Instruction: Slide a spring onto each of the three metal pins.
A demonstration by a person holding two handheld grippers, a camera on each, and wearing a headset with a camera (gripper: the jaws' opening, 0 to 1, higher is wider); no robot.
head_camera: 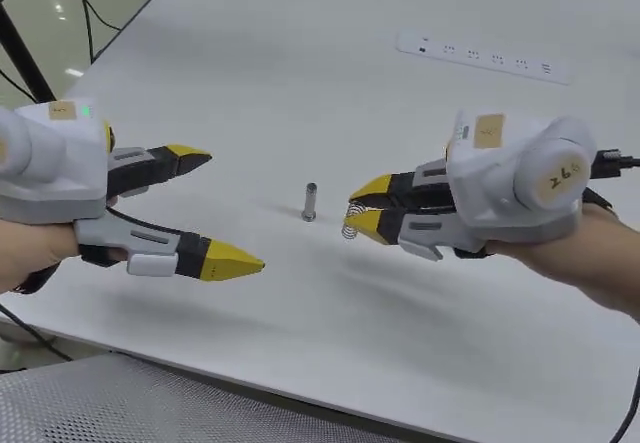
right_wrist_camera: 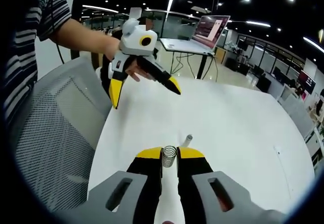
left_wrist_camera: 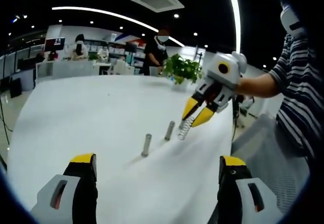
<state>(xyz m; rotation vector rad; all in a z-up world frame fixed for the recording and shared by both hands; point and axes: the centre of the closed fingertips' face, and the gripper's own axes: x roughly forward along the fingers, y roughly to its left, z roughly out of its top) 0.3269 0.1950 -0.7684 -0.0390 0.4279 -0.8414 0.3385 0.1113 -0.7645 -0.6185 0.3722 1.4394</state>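
While the right gripper point(head_camera: 365, 208) is pinching a small coil spring point(head_camera: 351, 225) between its yellow-tipped jaws, it is carrying the spring low over the white table point(head_camera: 300, 63), just at the three o'clock side of an upright metal pin point(head_camera: 310, 203). The spring is hanging tilted from the jaw tips with its free end pointing down, probably so that the open coil can be lowered over a pin's top; it is not yet sitting on any pin. In the left gripper view a second pin point(left_wrist_camera: 169, 130) is standing just beside the spring, between it and the first one.

The left gripper point(head_camera: 215, 206) is hovering at nine o'clock of the pin with its jaws spread wide and gripping nothing. It seems to be waiting clear of the work so the approach is left open.

The table is showing a smooth, pale, bare top, so the pins are likely to tip if nudged. A power strip point(head_camera: 485, 58) is lying far off at one o'clock. Around it an open office is glowing under ceiling lights, with a laptop point(right_wrist_camera: 210, 29), a potted plant point(left_wrist_camera: 183, 68) and a mesh chair point(right_wrist_camera: 55, 143) at the table's edge.
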